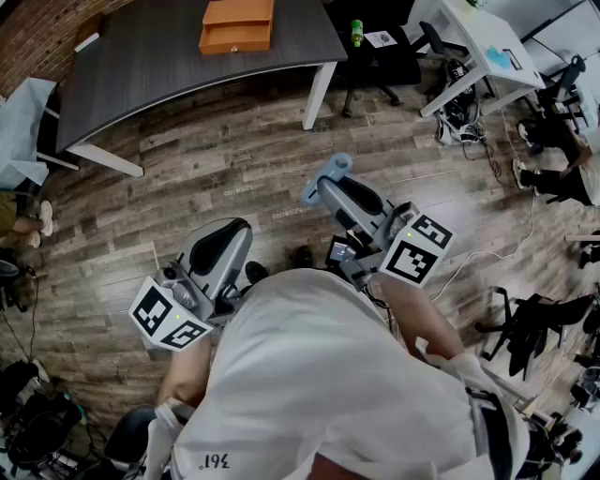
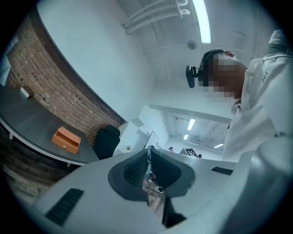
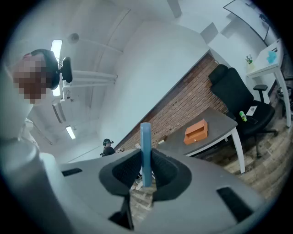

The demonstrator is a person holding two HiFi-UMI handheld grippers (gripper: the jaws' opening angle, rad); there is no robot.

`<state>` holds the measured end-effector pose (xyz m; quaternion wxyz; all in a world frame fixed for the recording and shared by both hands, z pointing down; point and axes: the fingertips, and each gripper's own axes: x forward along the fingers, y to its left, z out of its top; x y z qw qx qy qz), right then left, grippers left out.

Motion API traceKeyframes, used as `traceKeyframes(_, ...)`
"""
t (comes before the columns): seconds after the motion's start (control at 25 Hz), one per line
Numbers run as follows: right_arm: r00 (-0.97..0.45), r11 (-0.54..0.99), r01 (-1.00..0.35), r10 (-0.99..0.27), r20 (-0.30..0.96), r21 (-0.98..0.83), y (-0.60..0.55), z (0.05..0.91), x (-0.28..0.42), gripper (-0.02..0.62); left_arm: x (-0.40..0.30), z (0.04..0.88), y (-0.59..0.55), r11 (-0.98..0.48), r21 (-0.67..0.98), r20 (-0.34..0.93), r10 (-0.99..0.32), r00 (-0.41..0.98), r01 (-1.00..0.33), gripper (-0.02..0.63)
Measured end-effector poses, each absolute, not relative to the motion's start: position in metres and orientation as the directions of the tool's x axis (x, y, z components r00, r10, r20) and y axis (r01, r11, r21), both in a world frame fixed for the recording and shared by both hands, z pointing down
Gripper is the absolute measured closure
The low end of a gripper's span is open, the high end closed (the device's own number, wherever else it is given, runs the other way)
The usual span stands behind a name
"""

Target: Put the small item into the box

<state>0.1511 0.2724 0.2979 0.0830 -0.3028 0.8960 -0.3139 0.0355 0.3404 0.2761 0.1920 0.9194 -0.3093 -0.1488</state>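
Orange box (image 1: pixel 236 25): set on the dark grey table (image 1: pixel 150 66), well ahead of both grippers and apart from them; a small knob is seen on its front face

Small item (image 3: pixel 145 137): blue, flat and narrow, held upright between the jaws of the right gripper (image 3: pixel 145 170), with its upper end standing out beyond the fingertips; in the head view it is seen as a pale blue piece at the far tip of that gripper, well short of the box

Right gripper: jaws closed onto the small item, with the dark pads (image 3: pixel 127 170) pressed against both its sides; held over the wooden floor (image 1: pixel 234 178), to the right of the left gripper and a little farther forward

Left gripper (image 2: pixel 149 157): jaws brought together with nothing between them, only a thin slit being left; held low and close to the body, with the box seen far off to its left

Marker cubes: one carried at the rear of each gripper, left (image 1: pixel 169 314) and right (image 1: pixel 417 248), black squares on white

Person: white shirt (image 1: pixel 328 375) filling the near part of the head view, behind both grippers

Black office chair (image 3: pixel 233 98): beyond the table's end, ahead and right of the right gripper; a green bottle (image 3: pixel 242 116) is seen just beside it

White desk (image 1: pixel 478 37): far ahead and right of the right gripper
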Motion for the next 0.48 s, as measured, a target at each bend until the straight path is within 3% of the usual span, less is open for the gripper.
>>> traceKeyframes(0.48, -0.814, 0.618, -0.479, -0.579, 0.051, -0.623, 0.2721, 0.3003, 0.1490, 0.518, 0.0390, 0.2755, 0.3374, -0.732, 0.461, -0.154, -0.623, 0.767, -0.502, 0.575)
